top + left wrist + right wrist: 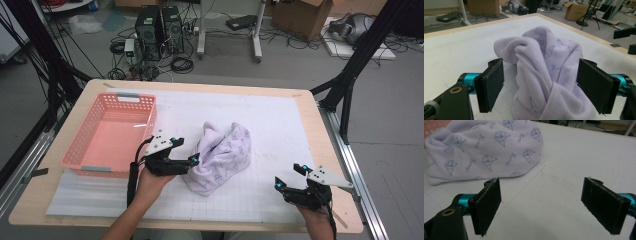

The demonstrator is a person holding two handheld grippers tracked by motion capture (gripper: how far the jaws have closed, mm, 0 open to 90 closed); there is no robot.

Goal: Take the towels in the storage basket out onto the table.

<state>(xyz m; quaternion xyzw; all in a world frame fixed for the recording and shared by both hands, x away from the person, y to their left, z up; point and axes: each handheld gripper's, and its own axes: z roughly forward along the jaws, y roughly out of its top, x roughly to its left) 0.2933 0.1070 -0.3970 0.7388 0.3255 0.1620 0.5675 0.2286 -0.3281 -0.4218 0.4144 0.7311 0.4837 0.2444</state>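
High view: left gripper (192,161) jaws wide around lilac cloth (220,155); right gripper (286,177) jaws wide, empty.

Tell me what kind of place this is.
Probably a lab or workshop set up for recording: two desktop computer towers stand amid loose cables on the floor, cardboard boxes sit behind, and black frame struts flank the table.

A pale lilac cloth (220,155) lies bunched in a soft heap near the middle of the white mat (270,125) — fleecy, printed with small blue cartoon faces and script. One edge is rolled into a thick ribbed fold, and the heap sits just right of the pink basket (80,150).
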